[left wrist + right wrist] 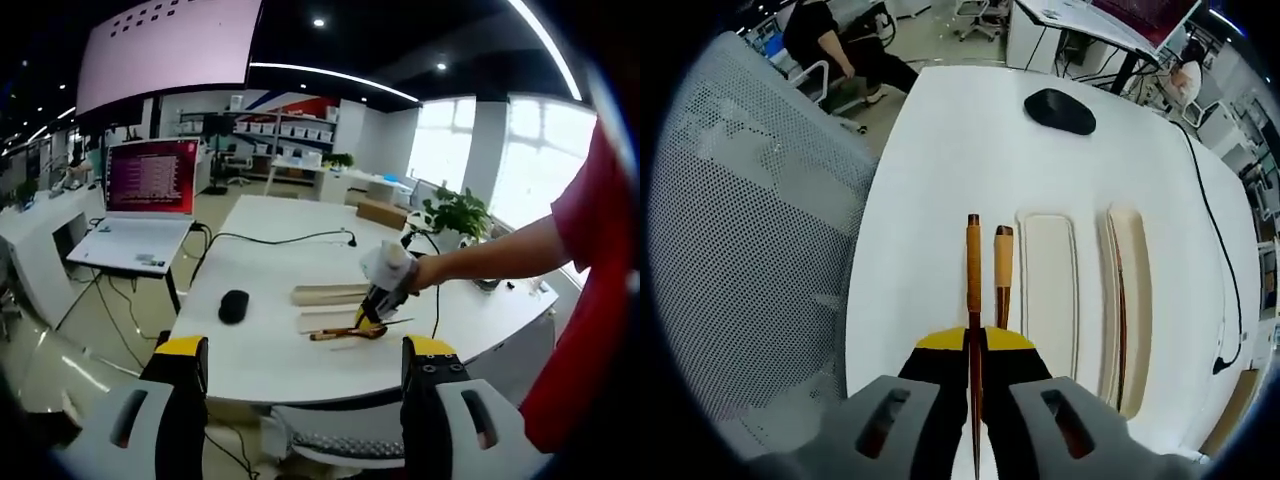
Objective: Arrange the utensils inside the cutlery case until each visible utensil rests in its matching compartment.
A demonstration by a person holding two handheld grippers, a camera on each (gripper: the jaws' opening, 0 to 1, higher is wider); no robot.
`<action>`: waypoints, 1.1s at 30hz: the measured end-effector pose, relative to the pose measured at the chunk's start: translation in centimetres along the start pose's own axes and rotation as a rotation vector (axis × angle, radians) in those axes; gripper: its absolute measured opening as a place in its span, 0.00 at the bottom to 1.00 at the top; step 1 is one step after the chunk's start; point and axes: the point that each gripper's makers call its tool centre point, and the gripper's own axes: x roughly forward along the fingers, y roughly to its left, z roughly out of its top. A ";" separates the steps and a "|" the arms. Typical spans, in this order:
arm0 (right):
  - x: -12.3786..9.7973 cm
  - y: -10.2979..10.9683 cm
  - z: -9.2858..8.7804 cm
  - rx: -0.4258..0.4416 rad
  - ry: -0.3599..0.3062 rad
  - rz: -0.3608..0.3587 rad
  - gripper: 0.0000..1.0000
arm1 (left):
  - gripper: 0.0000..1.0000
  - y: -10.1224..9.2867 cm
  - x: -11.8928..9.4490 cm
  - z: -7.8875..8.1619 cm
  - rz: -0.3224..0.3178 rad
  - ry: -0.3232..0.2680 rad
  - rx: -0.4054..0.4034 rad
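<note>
My right gripper is shut on a long brown wooden utensil, whose handle points forward over the white table. A second, shorter wooden utensil lies just right of it on the table. The cream cutlery case lies further right with long compartments; a thin dark chopstick rests in the far one. In the left gripper view, the right gripper is held by a person's arm over the utensils beside the case. My left gripper hangs open before the table, holding nothing.
A black mouse lies on the table beyond the case. A black cable crosses the far side. A grey mesh chair back stands left of the table. A laptop sits on a side desk, a plant at the right.
</note>
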 end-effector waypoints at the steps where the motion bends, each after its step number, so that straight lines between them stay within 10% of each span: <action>1: -0.4 0.1 0.8 0.016 -0.046 0.023 0.00 | 0.81 0.1 0.0 0.0 0.003 0.000 -0.004; 33: -8.7 -7.0 2.7 -0.103 -0.050 0.021 0.01 | 0.81 0.0 1.2 1.2 -0.017 0.003 0.014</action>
